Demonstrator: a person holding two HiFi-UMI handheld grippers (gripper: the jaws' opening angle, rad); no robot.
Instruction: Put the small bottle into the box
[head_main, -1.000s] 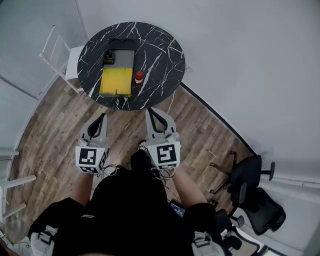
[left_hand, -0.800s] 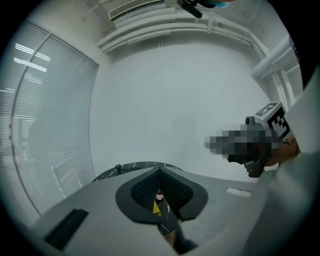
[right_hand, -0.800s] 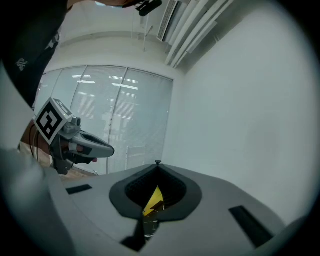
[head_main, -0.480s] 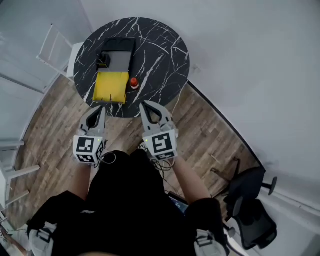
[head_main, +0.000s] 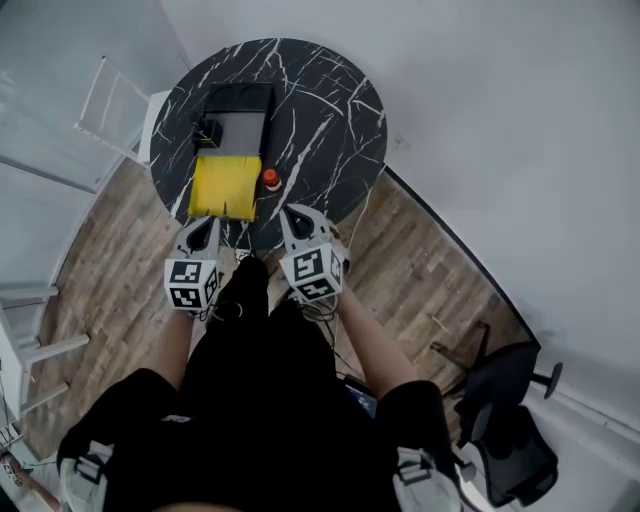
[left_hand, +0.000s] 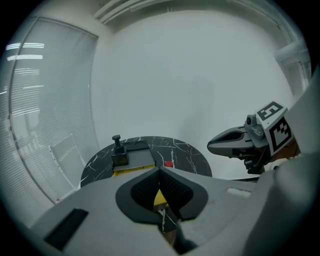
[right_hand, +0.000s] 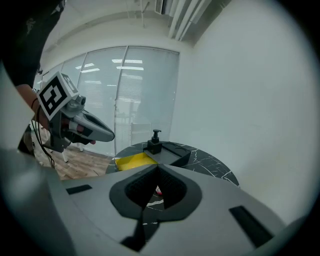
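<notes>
Small bottle (head_main: 271, 179), red, is sitting on the round table (head_main: 330, 110), just beside the right near corner of the box (head_main: 225, 187). It appears to be standing upright, long axis vertical; too small to confirm.

Right gripper (head_main: 293, 212) is hovering over the near table edge, jaws together, nothing between them. Left gripper (head_main: 205, 222) is hovering level with it, off the box's near left side, jaws also closed and empty.

Key relation: the bottle is lying ahead of the right gripper's tips and slightly to their left; in the right gripper view it is showing straight through the slot behind the jaws. The right gripper is the nearer one. Judgement: it needs its jaws opened before reaching forward and down over the bottle.

The box's yellow near section is lying open, to the bottle's left; judged a short carry.

Surroundings: a black pump dispenser (head_main: 207, 132) is standing at the box's far left, well away from the bottle. A white chair (head_main: 115, 110) is standing beyond the table's left; an office chair (head_main: 505, 385) is well behind. Nothing is blocking the reach; the box wall beside the bottle is crowding one side.
</notes>
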